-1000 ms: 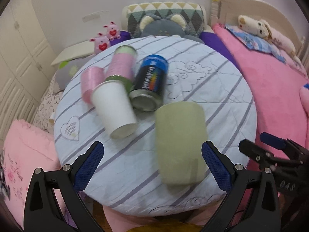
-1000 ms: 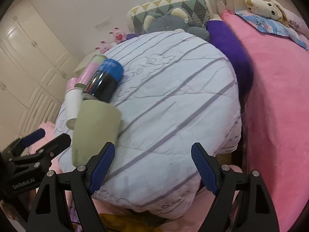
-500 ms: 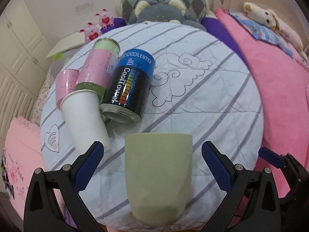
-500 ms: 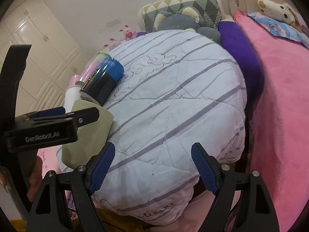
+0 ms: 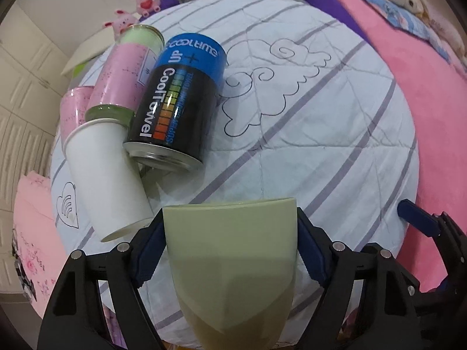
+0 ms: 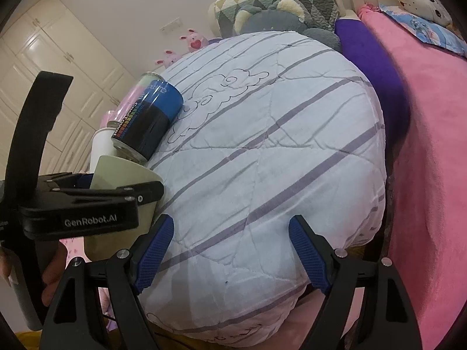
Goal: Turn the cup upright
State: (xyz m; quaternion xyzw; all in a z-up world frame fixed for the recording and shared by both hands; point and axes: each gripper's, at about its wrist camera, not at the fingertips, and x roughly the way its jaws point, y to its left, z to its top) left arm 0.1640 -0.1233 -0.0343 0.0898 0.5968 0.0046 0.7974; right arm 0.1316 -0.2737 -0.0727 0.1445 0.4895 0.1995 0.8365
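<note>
A pale green cup (image 5: 232, 259) lies on its side at the near edge of the round striped table (image 5: 321, 134), its mouth pointing away from me. My left gripper (image 5: 230, 250) is shut on the cup, one blue pad on each side. In the right wrist view the cup (image 6: 122, 175) shows at the left, clamped in the left gripper (image 6: 87, 204). My right gripper (image 6: 230, 250) is open and empty over the table's near edge.
A white paper cup (image 5: 108, 175), a blue-and-black CoolTowel can (image 5: 178, 108) and a pink-and-green can (image 5: 125, 73) lie on their sides at the table's left. A pink bed (image 5: 423, 93) runs along the right. Plush toys and a pillow (image 6: 277, 5) lie behind.
My left gripper moved forward over the green cup and closed on it. The right gripper stayed open and shifted only slightly.
</note>
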